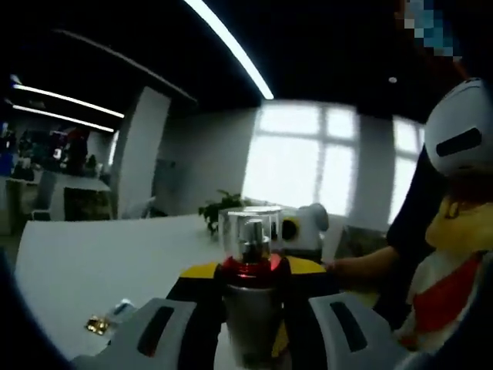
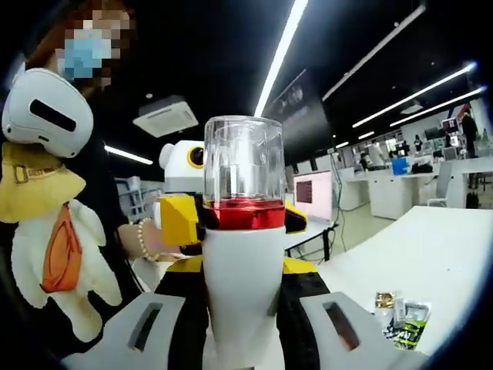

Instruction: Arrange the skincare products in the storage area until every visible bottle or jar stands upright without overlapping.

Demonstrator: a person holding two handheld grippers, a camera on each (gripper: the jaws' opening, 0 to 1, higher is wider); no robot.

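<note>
- Clearly, one spray bottle [image 1: 252, 289] is gripped from both sides at once: it stands upright above the white table [image 1: 100, 262], held between the left gripper [image 1: 250, 324] and the right gripper [image 2: 243, 324].
- Seen from the left gripper view, the bottle has a smooth grey body, a glossy red collar, a silvery metal pump head and a clear, round plastic cap [image 1: 250, 223] over the pump.
- Seen from the right gripper view, the same bottle [image 2: 243, 262] looks pale and matte, tapering up to the red band, with the transparent cylindrical cap [image 2: 244, 158] above it.
- Each gripper's black and yellow jaws press against the bottle's sides, so both are clamped on it; the light grey plastic jaw shells have slotted openings.
- Behind the bottle, the right gripper's white rounded housing [image 1: 304, 225] faces the left gripper view, and the left gripper's [image 2: 185, 185] faces the right gripper view.
- Small foil-like sachets [image 2: 400, 312] lie on the table to the right of the bottle in the right gripper view; a shiny gold packet [image 1: 96, 324] lies to the bottle's left in the left gripper view.
- Beside the bottle, a person wears a glossy white headset [image 2: 42, 112] and a soft plush toy [image 2: 54, 231] with a yellow hat and an orange scarf; a beaded bracelet [image 2: 142, 239] circles the wrist.
- Farther back from the bottle stands a leafy potted plant [image 1: 219, 208].
</note>
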